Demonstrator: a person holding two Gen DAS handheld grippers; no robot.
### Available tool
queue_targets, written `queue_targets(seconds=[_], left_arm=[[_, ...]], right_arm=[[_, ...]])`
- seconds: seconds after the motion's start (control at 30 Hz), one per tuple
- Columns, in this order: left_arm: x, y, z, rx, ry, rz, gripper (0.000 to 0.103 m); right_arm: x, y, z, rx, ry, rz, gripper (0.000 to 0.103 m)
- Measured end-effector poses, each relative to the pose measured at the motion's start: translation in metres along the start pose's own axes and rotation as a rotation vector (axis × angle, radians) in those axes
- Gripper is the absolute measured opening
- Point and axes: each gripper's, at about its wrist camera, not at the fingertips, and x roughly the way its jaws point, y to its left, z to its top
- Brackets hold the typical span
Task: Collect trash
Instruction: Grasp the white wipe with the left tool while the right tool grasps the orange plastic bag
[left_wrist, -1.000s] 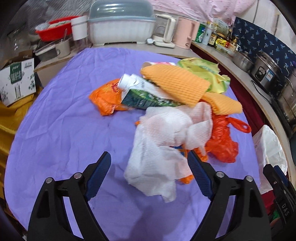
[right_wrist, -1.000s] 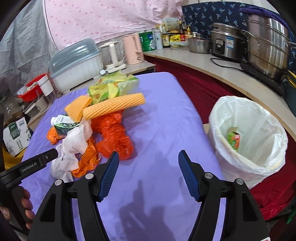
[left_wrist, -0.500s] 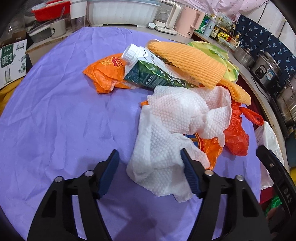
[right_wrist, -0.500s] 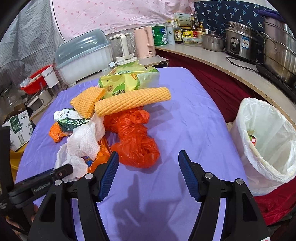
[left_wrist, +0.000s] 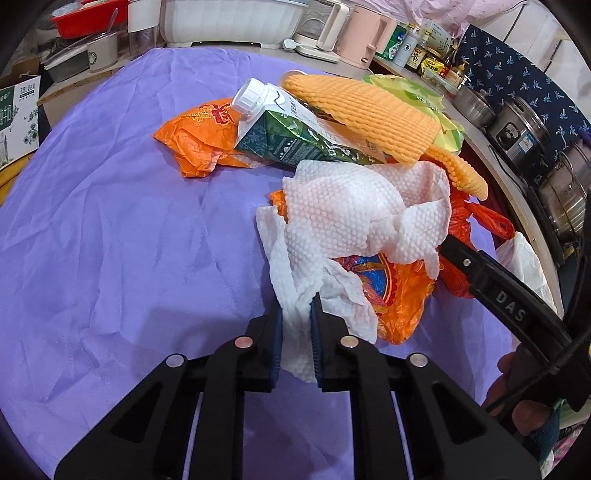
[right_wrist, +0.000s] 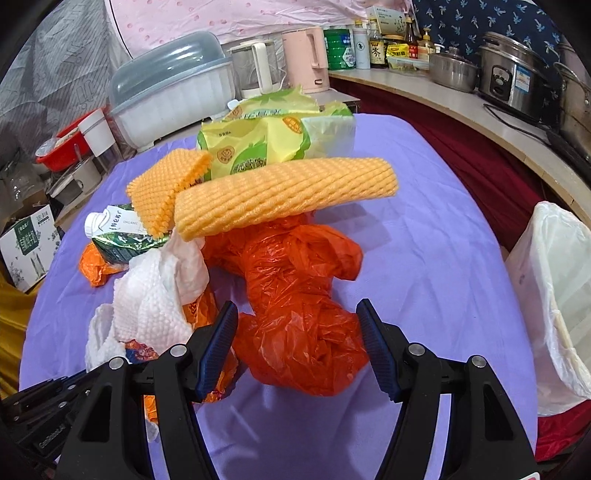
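A pile of trash lies on the purple tablecloth (left_wrist: 110, 229). My left gripper (left_wrist: 296, 314) is shut on the near end of a white paper towel (left_wrist: 354, 206), which drapes over an orange printed wrapper (left_wrist: 399, 291). Behind lie a green milk carton (left_wrist: 291, 136), orange foam net sleeves (left_wrist: 369, 114) and an orange bag (left_wrist: 199, 136). My right gripper (right_wrist: 297, 332) is open, its jaws either side of a crumpled red plastic bag (right_wrist: 303, 295). The towel also shows in the right wrist view (right_wrist: 155, 295). A white-lined trash bin (right_wrist: 557, 288) stands at the right.
A yellow-green snack bag (right_wrist: 273, 140) tops the pile. Behind the table stand a dish box (right_wrist: 173, 96), kettles (right_wrist: 306, 59), bottles and pots (right_wrist: 513, 77) on a counter. A carton box (right_wrist: 26, 247) sits at the left.
My left gripper moved forward and shut on the paper towel's near end. My right gripper moved forward until its open jaws came around the red bag.
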Motion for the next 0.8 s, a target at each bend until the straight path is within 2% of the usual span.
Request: queue_targets(seconds=[0.17, 0.3, 0.8], left_arm=[[-0.001, -0.001, 0.001, 0.0, -0.001, 0.001, 0.012], [-0.002, -0.001, 0.001, 0.007, -0.006, 0.011, 0.012], [-0.043, -0.015, -0.005, 0.036, -0.075, -0.001, 0.011]], right_arm=[[0.003, 0.001, -0.005, -0.014, 0.018, 0.01, 0.04], [-0.005, -0.002, -0.01, -0.025, 0.015, 0.021, 0.03], [-0.078, -0.023, -0.024, -0.005, -0.076, 0.011, 0.028]])
